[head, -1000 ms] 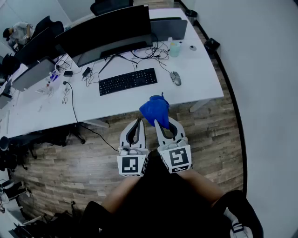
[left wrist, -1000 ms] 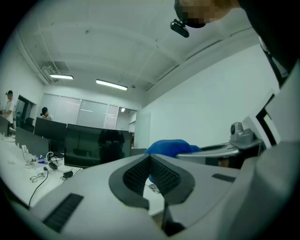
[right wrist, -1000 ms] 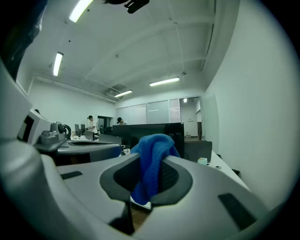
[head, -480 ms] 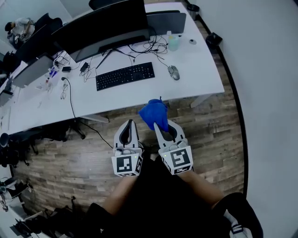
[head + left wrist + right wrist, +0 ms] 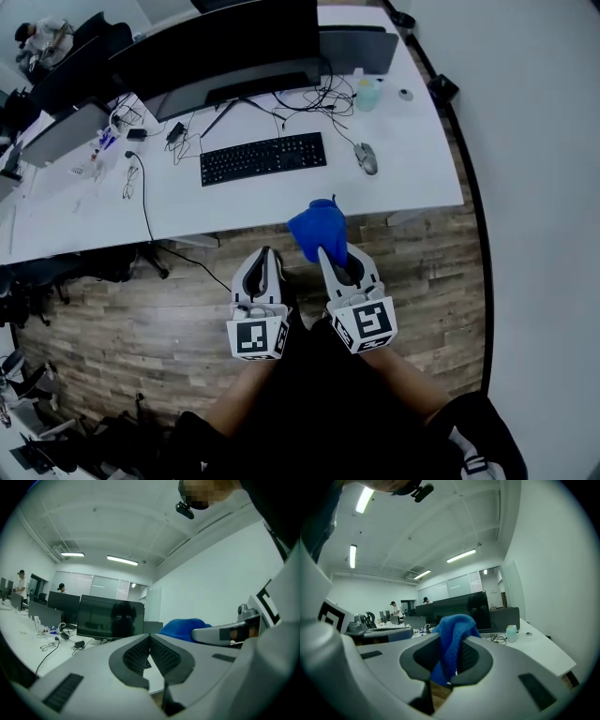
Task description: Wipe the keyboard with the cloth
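Currently the right gripper [image 5: 330, 255] is clenched on the blue cloth [image 5: 317, 228], held just short of the table [image 5: 412, 178] edge. Beside it the left gripper [image 5: 265, 255] is pressed together, empty; the keyboard [image 5: 263, 158] lies on the table, well apart.

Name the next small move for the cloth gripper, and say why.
Probably carry the right gripper forward and a little left, over the desk toward the keyboard. Its jaws are shut on the blue cloth, but it hangs above the floor, short of the desk edge.
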`<action>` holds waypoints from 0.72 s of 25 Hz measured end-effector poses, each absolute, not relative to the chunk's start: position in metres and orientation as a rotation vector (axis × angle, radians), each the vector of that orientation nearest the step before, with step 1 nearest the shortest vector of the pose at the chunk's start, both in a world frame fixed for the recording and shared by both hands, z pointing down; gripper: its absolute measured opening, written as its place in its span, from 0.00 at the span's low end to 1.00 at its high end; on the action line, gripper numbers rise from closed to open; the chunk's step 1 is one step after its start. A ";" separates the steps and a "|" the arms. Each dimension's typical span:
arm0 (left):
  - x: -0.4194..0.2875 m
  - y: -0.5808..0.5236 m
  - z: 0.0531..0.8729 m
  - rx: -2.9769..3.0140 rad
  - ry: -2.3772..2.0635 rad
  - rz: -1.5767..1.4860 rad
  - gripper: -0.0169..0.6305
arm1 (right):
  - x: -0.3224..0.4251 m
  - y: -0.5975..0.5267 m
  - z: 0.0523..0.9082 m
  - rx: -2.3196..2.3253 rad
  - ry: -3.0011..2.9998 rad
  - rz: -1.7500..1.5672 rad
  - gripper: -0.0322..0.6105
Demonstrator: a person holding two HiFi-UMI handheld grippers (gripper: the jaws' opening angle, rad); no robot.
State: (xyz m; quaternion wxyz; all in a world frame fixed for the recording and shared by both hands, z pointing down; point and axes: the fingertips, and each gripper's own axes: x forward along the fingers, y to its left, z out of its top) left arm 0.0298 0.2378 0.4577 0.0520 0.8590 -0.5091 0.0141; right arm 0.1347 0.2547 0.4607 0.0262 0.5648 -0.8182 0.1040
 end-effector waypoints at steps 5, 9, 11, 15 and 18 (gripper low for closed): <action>0.009 0.184 0.462 2.623 -1.512 0.010 0.04 | 0.100 0.205 0.473 1.718 -2.492 0.349 0.16; -0.017 0.133 0.470 2.588 -1.489 0.010 0.04 | 0.073 0.149 0.478 1.692 -2.466 0.377 0.15; -0.026 0.110 0.472 2.579 -1.485 0.000 0.04 | 0.059 0.120 0.478 1.658 -2.466 0.355 0.16; -0.047 0.063 0.482 2.567 -1.464 0.022 0.04 | 0.022 0.069 0.485 1.562 -2.502 0.386 0.16; -0.069 0.036 0.490 2.559 -1.463 0.050 0.04 | -0.002 0.037 0.496 1.544 -2.489 0.405 0.16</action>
